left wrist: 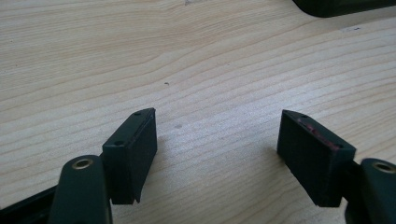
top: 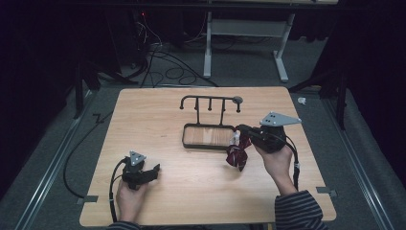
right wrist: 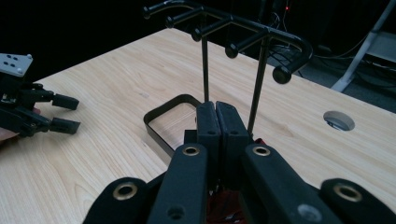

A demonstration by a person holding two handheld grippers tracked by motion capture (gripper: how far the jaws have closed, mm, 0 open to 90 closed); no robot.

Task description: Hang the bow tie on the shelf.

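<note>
while our right claw (top: 241, 130) pinches the dark red cloth (top: 238, 154), which dangles just beside the rack (top: 209, 103), we should lift it above a hook before draping; our left claw (top: 154, 171) rests spread on the tabletop (top: 191, 187).

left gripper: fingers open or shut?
Open. In the left gripper view, the left gripper shows bare table between its two fingers, which are spread wide with nothing between them.

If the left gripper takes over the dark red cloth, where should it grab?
Probably the loose lower end of the dark red cloth, coming from the left. It hangs free below the shut right gripper, facing the open left gripper, away from the black rack.
</note>
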